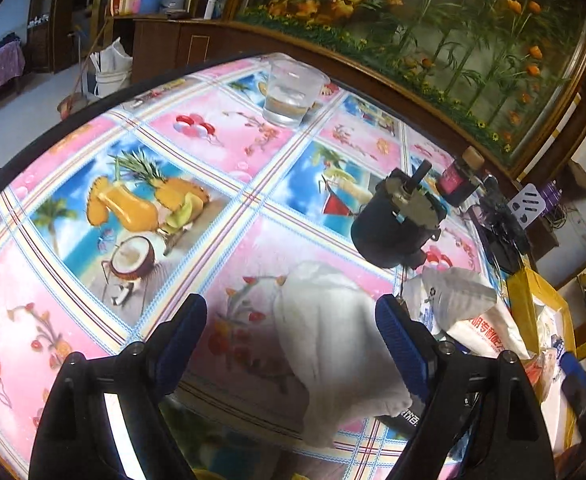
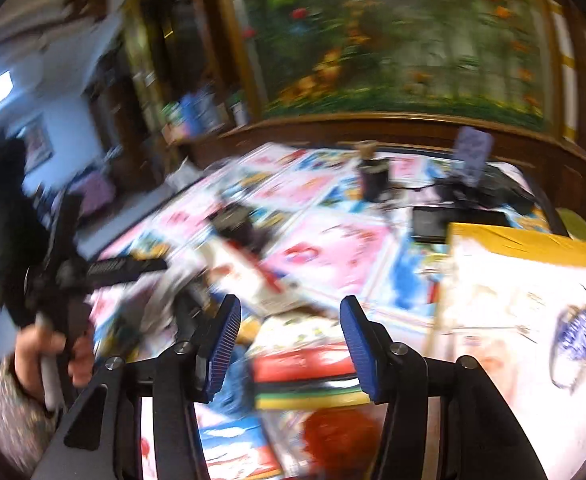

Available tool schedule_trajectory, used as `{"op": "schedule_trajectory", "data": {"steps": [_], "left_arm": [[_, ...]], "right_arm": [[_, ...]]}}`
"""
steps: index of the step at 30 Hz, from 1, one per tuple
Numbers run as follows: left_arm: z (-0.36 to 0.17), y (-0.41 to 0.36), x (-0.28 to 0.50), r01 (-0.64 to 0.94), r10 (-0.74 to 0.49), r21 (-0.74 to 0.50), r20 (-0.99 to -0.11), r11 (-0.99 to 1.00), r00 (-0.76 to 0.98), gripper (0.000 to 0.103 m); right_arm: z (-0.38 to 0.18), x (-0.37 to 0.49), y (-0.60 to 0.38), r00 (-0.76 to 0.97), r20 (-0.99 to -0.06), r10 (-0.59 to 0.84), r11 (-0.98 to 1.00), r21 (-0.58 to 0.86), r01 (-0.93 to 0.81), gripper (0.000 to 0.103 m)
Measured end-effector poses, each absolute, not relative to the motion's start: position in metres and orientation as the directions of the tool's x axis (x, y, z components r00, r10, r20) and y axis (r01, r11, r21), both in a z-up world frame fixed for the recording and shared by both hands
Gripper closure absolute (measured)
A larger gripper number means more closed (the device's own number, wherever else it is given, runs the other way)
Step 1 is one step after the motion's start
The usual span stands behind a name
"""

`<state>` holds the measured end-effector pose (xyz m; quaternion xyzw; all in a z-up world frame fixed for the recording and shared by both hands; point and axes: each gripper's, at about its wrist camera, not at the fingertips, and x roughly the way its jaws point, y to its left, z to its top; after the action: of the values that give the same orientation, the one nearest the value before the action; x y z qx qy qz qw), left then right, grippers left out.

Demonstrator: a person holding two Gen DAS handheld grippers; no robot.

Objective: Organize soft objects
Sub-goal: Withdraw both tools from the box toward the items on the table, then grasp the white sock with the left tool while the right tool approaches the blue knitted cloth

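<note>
A crumpled white cloth (image 1: 333, 340) lies on the colourful fruit-print tablecloth (image 1: 153, 200). My left gripper (image 1: 291, 320) hovers over it, open, with the cloth between the blue pads and nearer the right-hand pad (image 1: 397, 340); neither pad presses on it. The right wrist view is blurred by motion. There my right gripper (image 2: 291, 340) stands open above a heap of things: a red, yellow and green striped pack (image 2: 309, 372), a blue soft thing (image 2: 233, 392) by the left pad and a red lump (image 2: 341, 436) lower down. Nothing is gripped.
A black round motor (image 1: 393, 224) stands just beyond the cloth, with a glass of water (image 1: 293, 92) farther back. White bags (image 1: 473, 312) and a yellow-edged box (image 2: 525, 300) crowd the right side. A person's hand (image 2: 53, 352) holds a black tool at the left.
</note>
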<state>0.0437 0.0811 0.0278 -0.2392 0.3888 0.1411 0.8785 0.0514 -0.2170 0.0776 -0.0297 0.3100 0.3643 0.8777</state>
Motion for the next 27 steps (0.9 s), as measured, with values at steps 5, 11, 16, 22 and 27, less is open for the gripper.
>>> {"op": "schedule_trajectory", "data": {"steps": [5,11,16,22,27], "left_arm": [[0.022,0.068,0.052,-0.397,0.052,-0.262,-0.777,0.879,0.627,0.017],[0.012,0.059,0.058,-0.385,0.072,-0.209,-0.796,0.899,0.601,0.022],[0.013,0.059,0.057,-0.383,0.077,-0.204,-0.792,0.901,0.605,0.080],[0.027,0.066,0.048,-0.387,0.074,-0.264,-0.738,0.884,0.671,0.083],[0.028,0.061,0.052,-0.371,0.062,-0.259,-0.742,0.892,0.667,0.083]], "right_arm": [[0.072,0.028,-0.191,0.501,-0.586,0.636,0.662,0.081,-0.746,0.040],[0.065,0.015,-0.179,0.455,-0.614,0.645,0.612,0.058,-0.789,0.032],[0.059,0.008,-0.169,0.443,-0.649,0.618,0.591,0.013,-0.807,0.031],[0.048,0.010,-0.164,0.467,-0.680,0.565,0.611,-0.036,-0.791,0.031],[0.035,0.008,-0.153,0.490,-0.702,0.518,0.604,-0.106,-0.790,0.061]]}}
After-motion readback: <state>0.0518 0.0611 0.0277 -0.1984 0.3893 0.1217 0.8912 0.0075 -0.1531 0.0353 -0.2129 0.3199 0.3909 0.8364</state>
